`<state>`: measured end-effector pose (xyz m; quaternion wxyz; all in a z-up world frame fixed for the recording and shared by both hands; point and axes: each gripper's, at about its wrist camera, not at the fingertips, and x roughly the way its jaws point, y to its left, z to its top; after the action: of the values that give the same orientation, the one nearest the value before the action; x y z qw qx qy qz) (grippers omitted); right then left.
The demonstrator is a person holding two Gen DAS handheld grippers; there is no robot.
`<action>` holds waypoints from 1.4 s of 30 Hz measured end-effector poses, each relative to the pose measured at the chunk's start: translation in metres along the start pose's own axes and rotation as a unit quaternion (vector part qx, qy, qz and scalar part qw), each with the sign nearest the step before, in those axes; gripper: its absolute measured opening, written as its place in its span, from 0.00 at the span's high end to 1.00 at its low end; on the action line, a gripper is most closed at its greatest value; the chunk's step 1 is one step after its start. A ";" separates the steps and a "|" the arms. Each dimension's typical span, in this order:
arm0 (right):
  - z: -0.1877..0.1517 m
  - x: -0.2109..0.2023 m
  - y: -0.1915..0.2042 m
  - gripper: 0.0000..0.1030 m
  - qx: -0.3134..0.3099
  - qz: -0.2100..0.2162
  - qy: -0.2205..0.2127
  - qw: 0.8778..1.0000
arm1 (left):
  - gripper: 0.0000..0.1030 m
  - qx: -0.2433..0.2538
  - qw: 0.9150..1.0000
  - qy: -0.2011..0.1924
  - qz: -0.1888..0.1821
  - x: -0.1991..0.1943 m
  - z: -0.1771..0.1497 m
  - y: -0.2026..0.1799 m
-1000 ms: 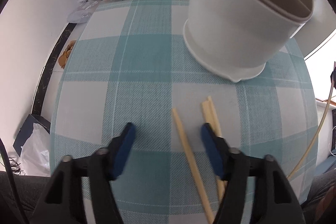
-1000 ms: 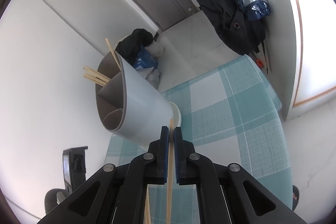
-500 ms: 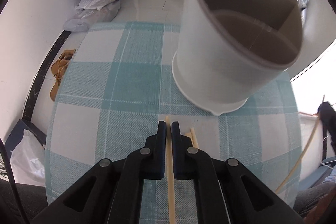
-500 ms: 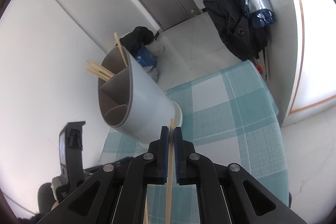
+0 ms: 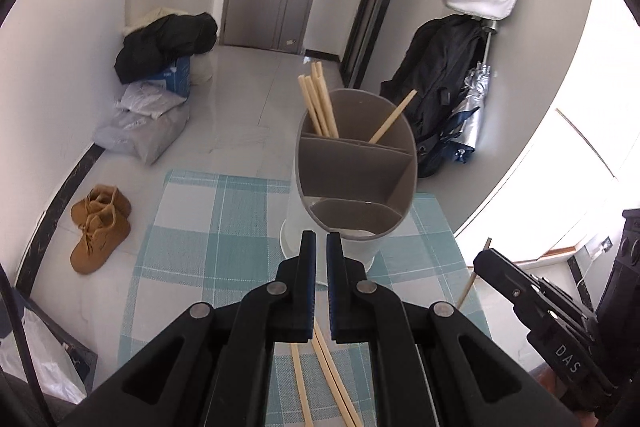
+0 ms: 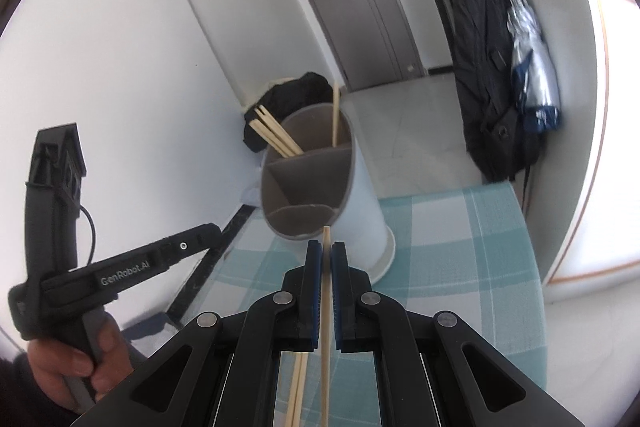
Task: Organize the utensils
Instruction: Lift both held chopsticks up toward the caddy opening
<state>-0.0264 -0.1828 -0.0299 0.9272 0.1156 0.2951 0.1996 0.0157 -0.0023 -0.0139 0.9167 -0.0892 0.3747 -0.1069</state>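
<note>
So, left tool (image 5: 320, 239): clenched, jaws almost touching; I cannot tell whether anything is pinched between them.
Right tool (image 6: 326, 247): clamped on one chopstick (image 6: 326, 307) that runs straight along the jaws, its tip poking out just past them.
Holder (image 5: 356, 187): white outside, grey inside, three compartments, upright on the table (image 5: 200, 227), just beyond both tools.
Stored chopsticks (image 5: 320, 107): all in the far compartment, a bunch leaning to one side and a single one leaning to the other; the two nearer compartments look bare.
Loose chopsticks (image 5: 300, 379): three lying on the checked cloth under the left tool, near the holder but not touching it.
Hand (image 6: 76, 359): wrapped round the left tool's handle, low at the left of the right wrist view.
</note>
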 end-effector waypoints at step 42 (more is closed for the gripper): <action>0.005 0.002 -0.039 0.96 0.077 -0.012 0.002 0.997 | 0.97 0.020 0.965 0.224 0.137 0.141 -0.033 0.026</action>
<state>-0.0102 -0.2170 -0.0401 0.9172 0.1830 0.3130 0.1651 0.0937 -0.0174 -0.1373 0.8170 0.0073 0.5766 -0.0050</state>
